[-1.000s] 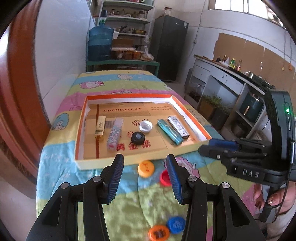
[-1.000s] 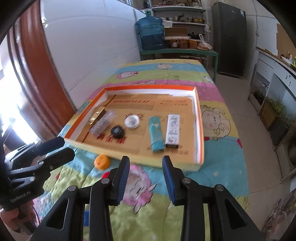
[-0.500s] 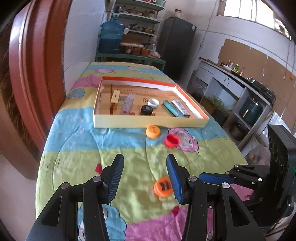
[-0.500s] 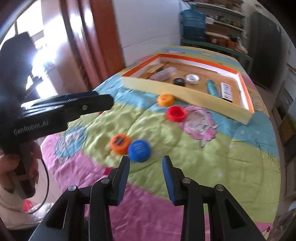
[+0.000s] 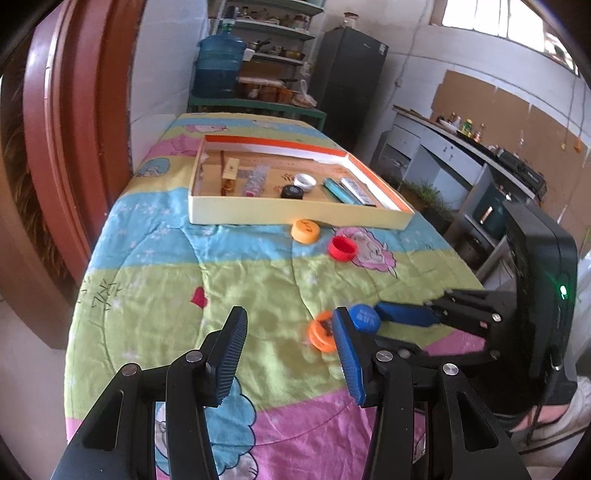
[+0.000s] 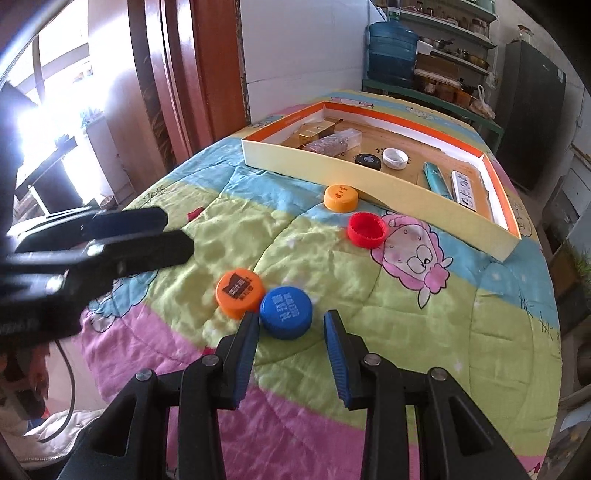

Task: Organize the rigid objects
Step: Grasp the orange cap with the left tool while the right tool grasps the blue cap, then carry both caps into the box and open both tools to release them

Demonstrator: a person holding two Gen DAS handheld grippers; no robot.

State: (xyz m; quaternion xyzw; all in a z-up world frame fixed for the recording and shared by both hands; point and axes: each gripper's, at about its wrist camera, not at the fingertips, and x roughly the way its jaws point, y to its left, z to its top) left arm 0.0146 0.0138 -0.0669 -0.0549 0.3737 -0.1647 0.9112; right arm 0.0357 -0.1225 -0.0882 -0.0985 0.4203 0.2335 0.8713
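Left wrist view: the left gripper (image 5: 288,332) gapes empty at lower centre — orange cap (image 5: 320,334) by its right finger.

Right wrist view: the right gripper (image 6: 291,334) stands parted, unclamped — blue cap (image 6: 286,312) just above, tray (image 6: 369,177) upper right.

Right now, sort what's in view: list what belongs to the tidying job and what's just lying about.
Job:
- blue cap, between the open right gripper fingers
- orange printed cap
- plain orange cap
- red cap
- tray box
- left gripper, open

Lying about:
- water jug
- fridge
- shelves
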